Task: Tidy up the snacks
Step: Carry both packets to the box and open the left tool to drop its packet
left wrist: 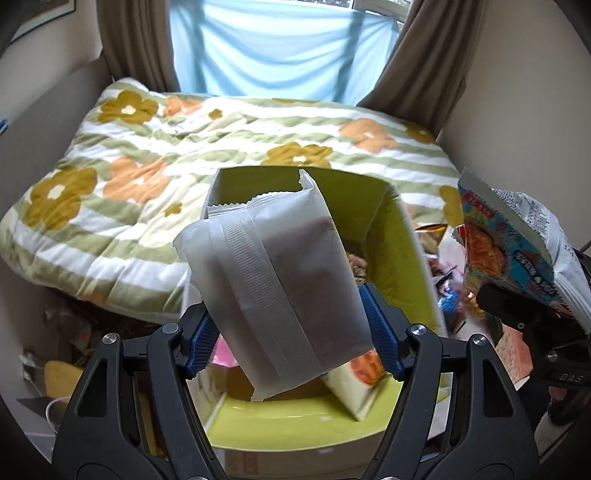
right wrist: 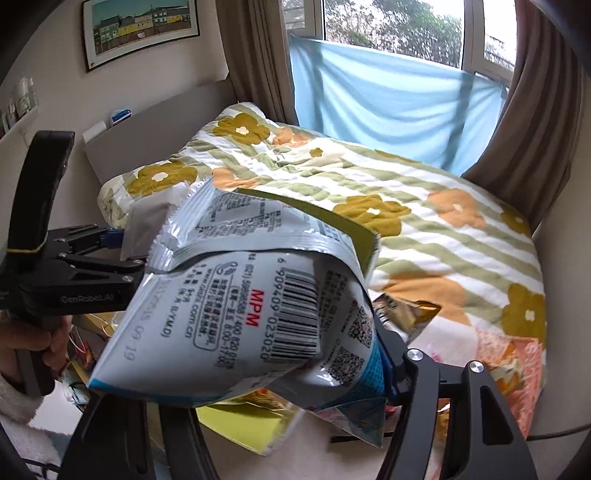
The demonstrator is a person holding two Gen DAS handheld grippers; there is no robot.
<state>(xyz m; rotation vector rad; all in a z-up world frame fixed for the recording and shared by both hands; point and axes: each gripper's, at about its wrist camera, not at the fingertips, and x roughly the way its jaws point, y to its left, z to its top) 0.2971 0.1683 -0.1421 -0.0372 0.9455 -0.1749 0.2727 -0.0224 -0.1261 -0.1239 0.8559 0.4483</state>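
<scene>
Above the open lime-green cardboard box (left wrist: 402, 236), left gripper (left wrist: 291, 336) clamps a frosted white plastic snack pouch (left wrist: 273, 295) — tilted. Right of the box, right gripper (right wrist: 258, 373) pinches a silver-blue barcode-printed snack bag (right wrist: 236, 310) — also airborne.

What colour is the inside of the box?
Lime green inside the box, clearest in the left wrist view.

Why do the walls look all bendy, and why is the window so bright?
Left wrist view: the fisheye lens bows the walls and curtains, and daylight glows through the blue cloth; the frosted packet in the left claw is sharp. Right wrist view: the picture frame curves, the window is washed out, and the silver snack bag shows soft glare.
</scene>
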